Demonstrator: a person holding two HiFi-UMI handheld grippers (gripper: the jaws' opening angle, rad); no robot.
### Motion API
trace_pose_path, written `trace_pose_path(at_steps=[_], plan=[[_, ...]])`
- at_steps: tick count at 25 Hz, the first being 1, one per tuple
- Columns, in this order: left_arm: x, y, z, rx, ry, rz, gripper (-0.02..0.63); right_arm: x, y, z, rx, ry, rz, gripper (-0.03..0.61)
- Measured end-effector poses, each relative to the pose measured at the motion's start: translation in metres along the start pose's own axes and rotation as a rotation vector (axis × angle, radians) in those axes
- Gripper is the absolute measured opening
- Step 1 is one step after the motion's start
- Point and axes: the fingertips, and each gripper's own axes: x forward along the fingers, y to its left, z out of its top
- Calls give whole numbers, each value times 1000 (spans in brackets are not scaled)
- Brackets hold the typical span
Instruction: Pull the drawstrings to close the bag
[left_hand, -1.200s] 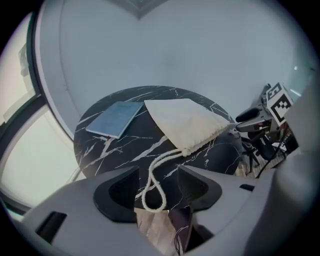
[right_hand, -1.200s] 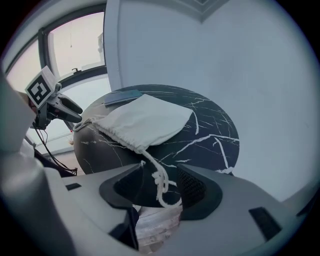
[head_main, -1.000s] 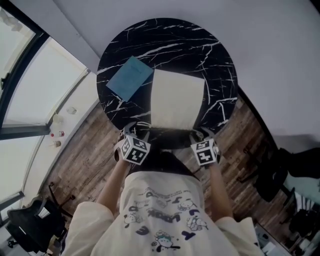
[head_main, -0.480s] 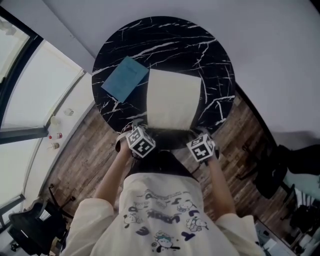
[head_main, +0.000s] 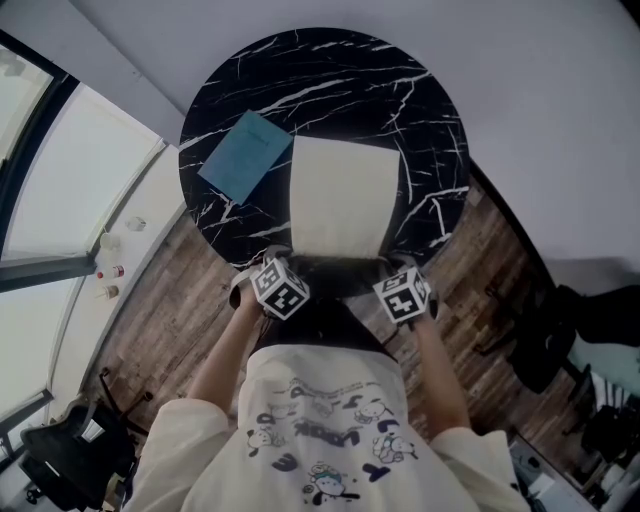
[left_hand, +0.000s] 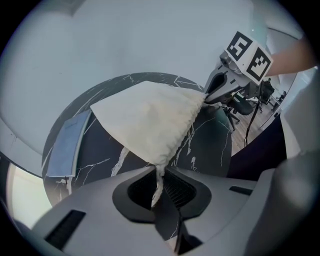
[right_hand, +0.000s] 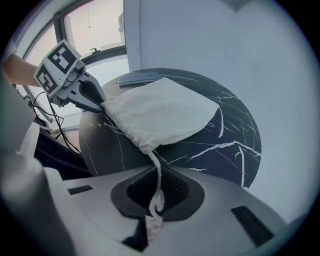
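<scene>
A round black table (head_main: 330, 85) with white veining, like marble, stood against a pale wall (head_main: 560, 110). Its near edge hung over a floor of dark wooden planks (head_main: 165, 325). To the left, big window panes in dark frames (head_main: 60, 200) let in flat daylight, with a few small items on the ledge below them, too small to make out. A dark chair (head_main: 60, 455) sat at the lower left and more dark furniture (head_main: 545, 345) stood to the right.

The cream cloth bag (head_main: 342, 195) lay flat on the middle of the table, with its mouth at the near edge, toward the person. A blue booklet (head_main: 245, 155) lay on the table just left of the bag, one corner at the bag's side.

The left gripper (left_hand: 161, 195) had just been closing, and its jaws pinched the left drawstring (left_hand: 158, 177), which ran up from the pads to the bag's gathered corner. The right gripper (right_hand: 156, 200) had also just been closing and was clamped fully on the right drawstring (right_hand: 158, 175), whose looped end hung between the pads. Both grippers pointed steeply down at the near rim of the table, one at each near corner of the bag. The cloth was puckered where each string left the hem. The person's printed shirt (head_main: 325, 420) filled the bottom of the head view.
</scene>
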Motion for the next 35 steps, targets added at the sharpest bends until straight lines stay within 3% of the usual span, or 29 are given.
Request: trace_pose_path(at_steps=[5,11,15,18,23,27,35], plan=[[0,5,-2,-133,-17,-4,71,-3,-6,4,87,-25,-15,18],[-7,13,-2,-442,-91,8,66,-4,-15,9,407,-113,-26,17],[-9,16,-3,-571,-125,51,63,-6,-19,7,574,-136,-43,17],[-10,13,-3,-593,-132,52,61,-6,-24,4,601,-133,-68,17],[-12,8,-7,-500,-99,48,54,-8,-32,-1,581,-125,-82,17],[-17,21,-4,-521,-101,89,52,-12,-36,5,537,-132,-81,17],[-30,52,-10,-709,-136,195,48,-26,-49,8,693,-231,-131,17]])
